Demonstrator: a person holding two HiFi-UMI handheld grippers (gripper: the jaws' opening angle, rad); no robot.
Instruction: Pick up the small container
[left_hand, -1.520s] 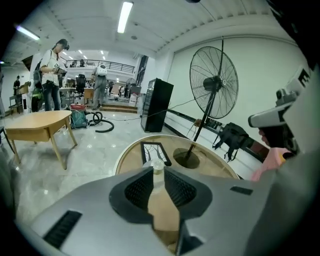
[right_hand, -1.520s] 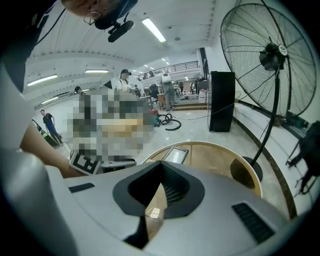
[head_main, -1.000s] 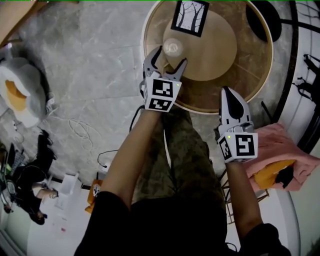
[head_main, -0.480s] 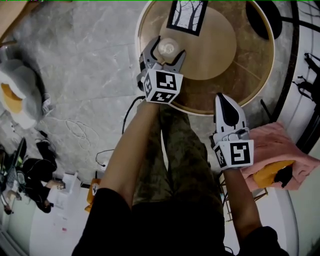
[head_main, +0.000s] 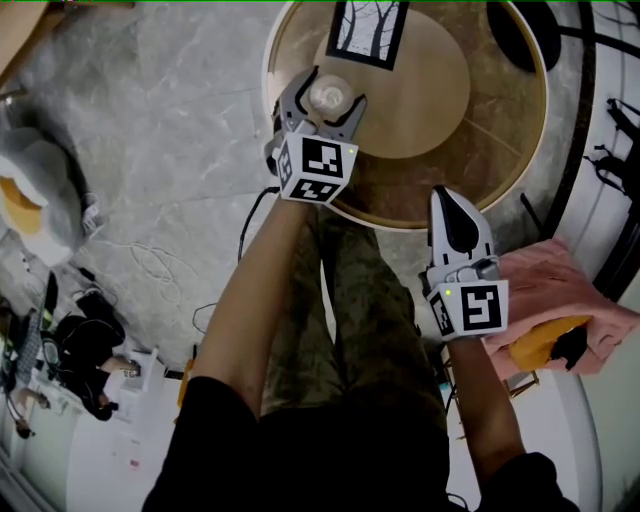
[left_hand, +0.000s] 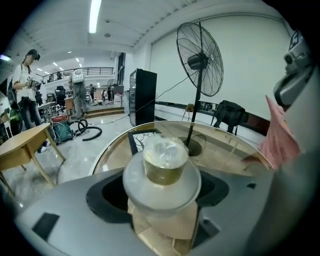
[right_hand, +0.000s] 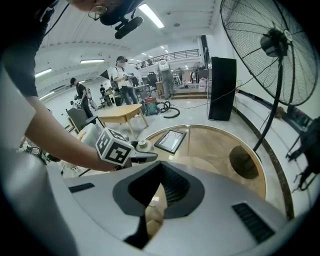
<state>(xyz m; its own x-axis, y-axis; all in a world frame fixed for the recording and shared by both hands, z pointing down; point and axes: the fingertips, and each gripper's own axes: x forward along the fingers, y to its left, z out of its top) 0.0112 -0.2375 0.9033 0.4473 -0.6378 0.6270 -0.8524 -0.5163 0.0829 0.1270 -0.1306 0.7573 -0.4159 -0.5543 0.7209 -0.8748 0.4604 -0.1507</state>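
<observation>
Translucent plastic small container (head_main: 328, 95), glossy glass table (head_main: 500, 150), polished marbled stone floor (head_main: 190, 140).

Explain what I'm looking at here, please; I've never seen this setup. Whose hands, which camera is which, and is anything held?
There is no robot: a person holds a two-jaw gripper in each hand. The head view looks down from the person's head; each gripper view looks along that gripper's own jaws. The left gripper has its jaws closed on the small container, near the rim of the round glass table, where a framed picture also lies. The right gripper hangs nearer the person, jaws together, empty.
</observation>
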